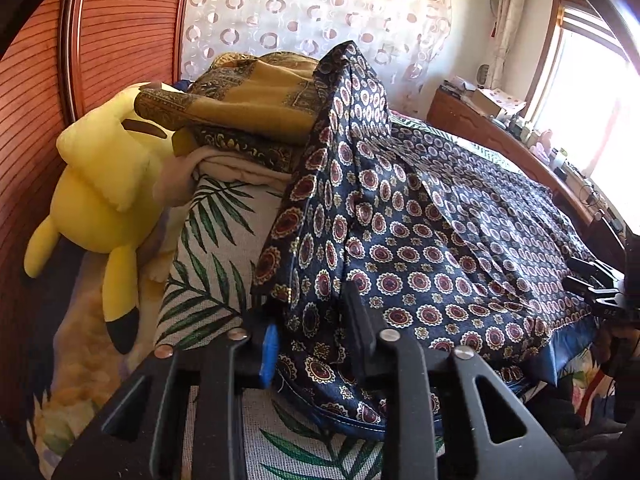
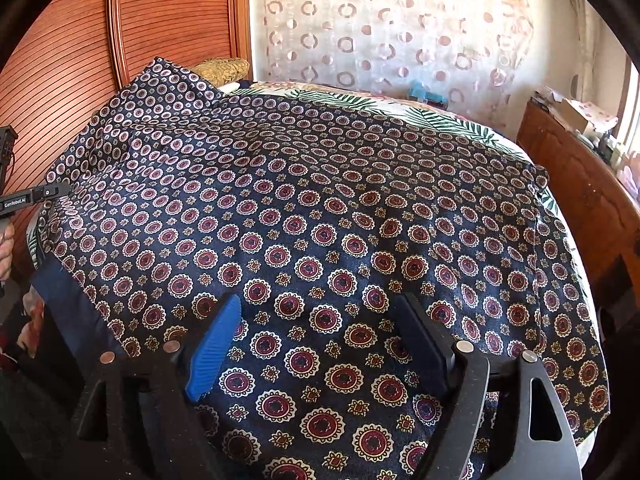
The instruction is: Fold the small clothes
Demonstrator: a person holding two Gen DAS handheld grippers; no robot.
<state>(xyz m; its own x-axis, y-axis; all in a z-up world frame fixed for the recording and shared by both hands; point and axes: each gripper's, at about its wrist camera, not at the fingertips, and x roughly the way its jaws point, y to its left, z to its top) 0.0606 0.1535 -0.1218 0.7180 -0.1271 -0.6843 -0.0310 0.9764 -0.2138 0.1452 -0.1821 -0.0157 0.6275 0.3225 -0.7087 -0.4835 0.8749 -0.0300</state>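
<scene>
**We held one edge of the cloth and got ready to take another**

Our left fingers (image 1: pixel 310 344) were nearly together, pinching a bunched bit of the dark blue patterned cloth (image 1: pixel 420 240). The cloth rose up from that pinch in a tall fold.

Our right fingers (image 2: pixel 316 344) stood wide apart with nothing pressed between them. The cloth (image 2: pixel 304 208) lay flat just under and past them, but they were not squeezing it.

We thought the cloth was thin, light and very soft. It flopped and made little wrinkles. It looked smooth, so it could slip out of a weak pinch. We thought the best place to grab was right at an edge or a corner, like the plain blue hem (image 2: pixel 72 304) at the near side, and not in the middle, where it would just bunch up.

Farther out, the cloth was spread over the bed (image 2: pixel 452 120) with its green leaf sheet. Beyond it lay a pile of folded brown cloths (image 1: pixel 248 108) and a yellow plush toy (image 1: pixel 100 192), next to the wooden headboard (image 1: pixel 120 32).
</scene>
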